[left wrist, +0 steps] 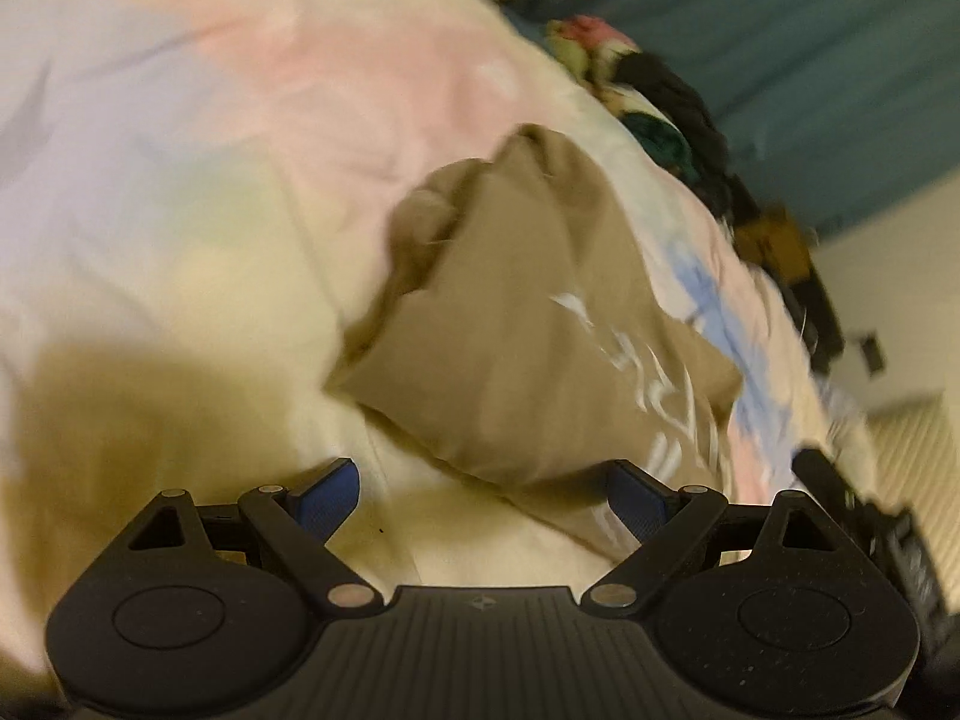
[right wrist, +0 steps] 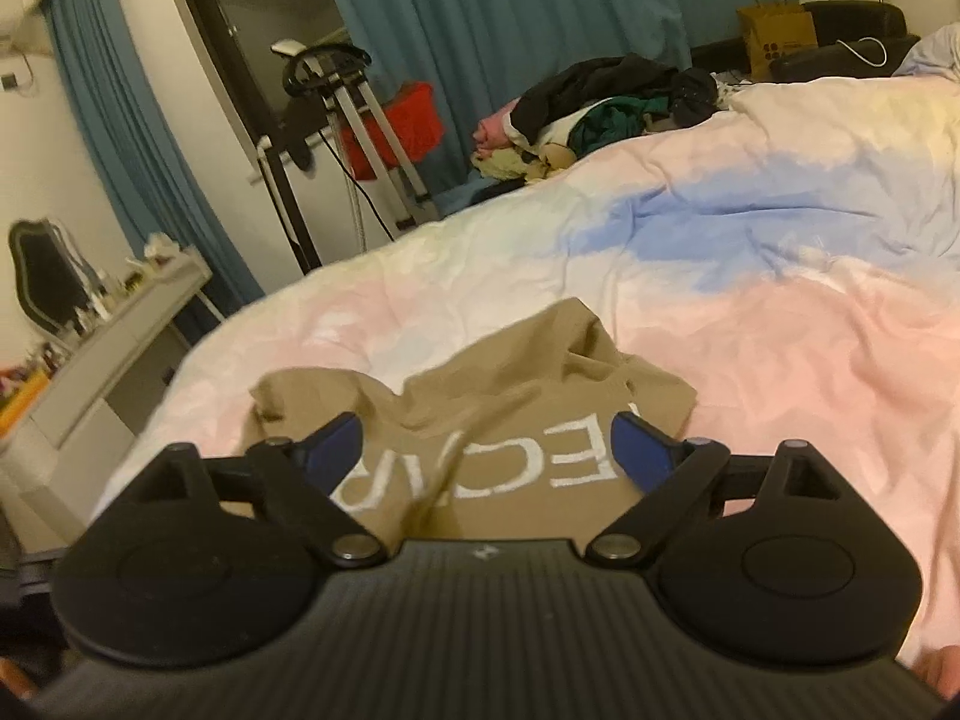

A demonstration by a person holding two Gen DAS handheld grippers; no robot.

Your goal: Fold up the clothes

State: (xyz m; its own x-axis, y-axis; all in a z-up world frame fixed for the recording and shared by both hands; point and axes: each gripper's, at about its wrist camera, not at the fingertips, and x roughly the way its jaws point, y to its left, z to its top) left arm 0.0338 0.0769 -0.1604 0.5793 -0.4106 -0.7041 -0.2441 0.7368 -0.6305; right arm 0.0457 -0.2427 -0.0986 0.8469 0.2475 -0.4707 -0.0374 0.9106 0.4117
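Note:
A tan garment (left wrist: 528, 324) with white lettering lies rumpled on the pastel duvet (left wrist: 210, 168); the left wrist view is blurred. My left gripper (left wrist: 480, 495) hovers over the garment's near edge, jaws wide apart, nothing pressed between the blue pads (left wrist: 327, 501). In the right wrist view the same tan garment (right wrist: 480, 414) lies partly folded with its lettering facing up. My right gripper (right wrist: 486, 450) stands open just above it, the cloth lying loose under the spread pads (right wrist: 642, 450).
A heap of dark and coloured clothes (right wrist: 606, 108) sits at the far edge of the duvet (right wrist: 750, 252). Past the bed are blue curtains (right wrist: 510, 6), a red box (right wrist: 402, 120), a metal stand (right wrist: 360, 102), a grey desk (right wrist: 114, 336) and a paper bag (right wrist: 777, 36).

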